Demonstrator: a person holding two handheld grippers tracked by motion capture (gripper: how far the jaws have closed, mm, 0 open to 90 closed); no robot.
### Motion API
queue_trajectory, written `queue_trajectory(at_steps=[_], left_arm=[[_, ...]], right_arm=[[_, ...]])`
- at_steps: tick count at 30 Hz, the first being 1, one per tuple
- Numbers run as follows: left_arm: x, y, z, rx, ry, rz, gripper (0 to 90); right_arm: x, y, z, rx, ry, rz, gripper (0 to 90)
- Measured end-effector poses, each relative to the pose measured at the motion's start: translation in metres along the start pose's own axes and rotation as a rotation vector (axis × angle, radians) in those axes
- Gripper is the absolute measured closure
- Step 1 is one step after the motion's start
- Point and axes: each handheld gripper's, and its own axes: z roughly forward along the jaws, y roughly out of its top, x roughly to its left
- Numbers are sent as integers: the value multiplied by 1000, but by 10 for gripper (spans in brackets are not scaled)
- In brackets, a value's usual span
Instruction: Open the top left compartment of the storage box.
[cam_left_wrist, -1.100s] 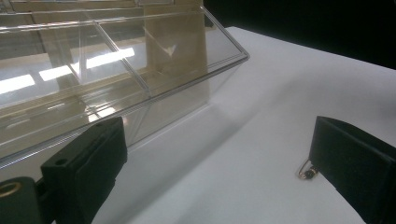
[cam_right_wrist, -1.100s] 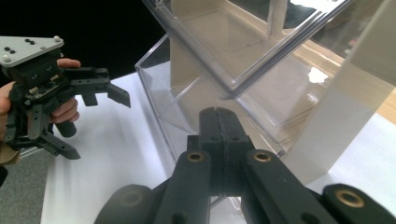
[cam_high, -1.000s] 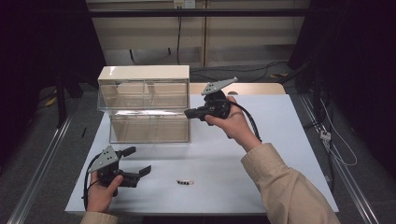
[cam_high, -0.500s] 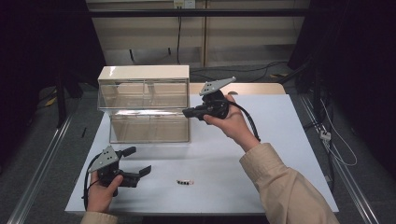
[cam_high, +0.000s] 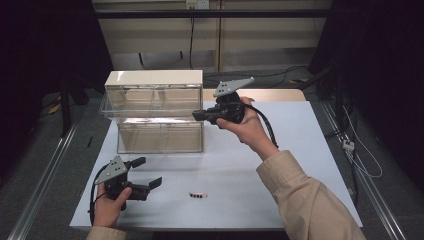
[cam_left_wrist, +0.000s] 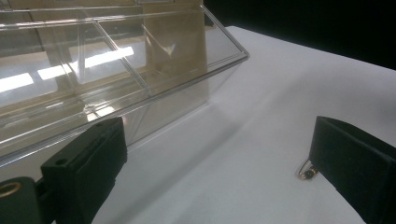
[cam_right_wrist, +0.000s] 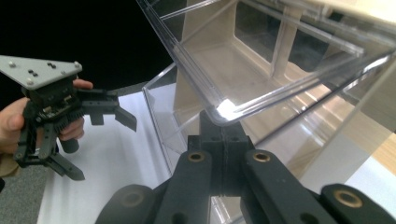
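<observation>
A: White table (cam_high: 300, 150), largest thing here. On it, toward the far left, a clear plastic drawer cabinet (cam_high: 155, 112) with a cream top and back: two tiers, both drawers see-through and, as far as the pictures tell, with nothing in them.

B: Upper drawer (cam_right_wrist: 243, 65)?

A: Pulled or tipped out toward the person; its clear front lip overhangs the lower tier. The right gripper (cam_high: 197, 116) is at that drawer's front right corner, jaws pressed together. The right gripper view puts the closed jaw tips right under the lip edge. Pinching the lip, or just nudging it: cannot tell.

B: Reason for that hold?

A: My guess, the drawer is being held open or worked by its rim, so something can go in.

B: Left side?

A: Left gripper (cam_high: 150, 175) sits low, in front of the cabinet and well apart from it, jaws spread wide, nothing between them. Looks parked, ready.

B: And the small piece?

A: A small metal clip or chain bit (cam_high: 198, 195) lies flat on the table, in front of the cabinet, just right of the left gripper. Likely the thing bound for the drawer.
</observation>
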Motion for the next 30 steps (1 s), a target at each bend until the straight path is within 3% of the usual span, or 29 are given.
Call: queue_trajectory(at_steps=[5, 9, 30], left_arm=[[0, 0, 0, 2, -3, -1, 40], [0, 1, 0, 5, -13, -19, 40], [0, 1, 1, 9, -16, -20, 40]], right_arm=[[2, 9, -1, 33, -7, -25, 900], [1, 14, -2, 36, -12, -29, 900], [-2, 36, -10, 27, -36, -53, 900]])
